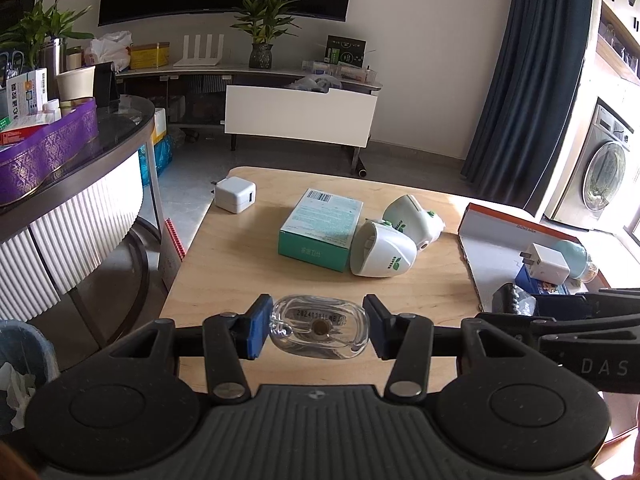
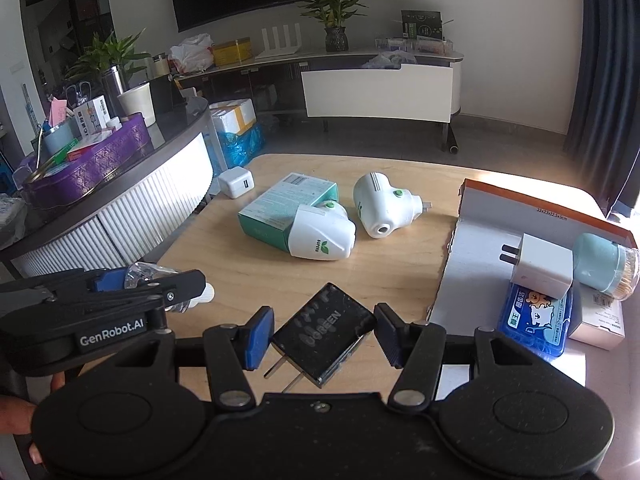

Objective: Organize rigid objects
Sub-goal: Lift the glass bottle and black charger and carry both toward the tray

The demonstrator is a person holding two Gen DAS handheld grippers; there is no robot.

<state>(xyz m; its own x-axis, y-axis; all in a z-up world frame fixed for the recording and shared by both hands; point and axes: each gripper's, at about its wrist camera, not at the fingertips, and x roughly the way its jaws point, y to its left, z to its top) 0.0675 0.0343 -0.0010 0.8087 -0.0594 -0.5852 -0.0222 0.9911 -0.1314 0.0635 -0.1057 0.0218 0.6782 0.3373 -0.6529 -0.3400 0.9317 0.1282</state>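
Observation:
My left gripper [image 1: 318,330] is shut on a clear glass bottle [image 1: 320,332], held above the near edge of the wooden table [image 1: 240,256]. My right gripper [image 2: 324,336] is shut on a black UGREEN charger [image 2: 324,334] with its prongs pointing toward me. The left gripper with the bottle [image 2: 156,276] shows at the left of the right wrist view. On the table lie a teal box [image 1: 320,228], two white plug-in devices [image 1: 382,250] [image 1: 416,218] and a white adapter [image 1: 235,196]. An orange-edged cardboard box [image 2: 476,248] at the right holds a white charger [image 2: 542,266], a blue pack [image 2: 534,322] and a toothpick jar [image 2: 604,264].
A round dark-topped side table [image 1: 120,128] with a purple tin [image 1: 48,152] stands to the left. A waste bin [image 1: 24,356] sits at the lower left. A TV stand with plants [image 1: 264,40] is behind, and a washing machine [image 1: 604,168] at the right.

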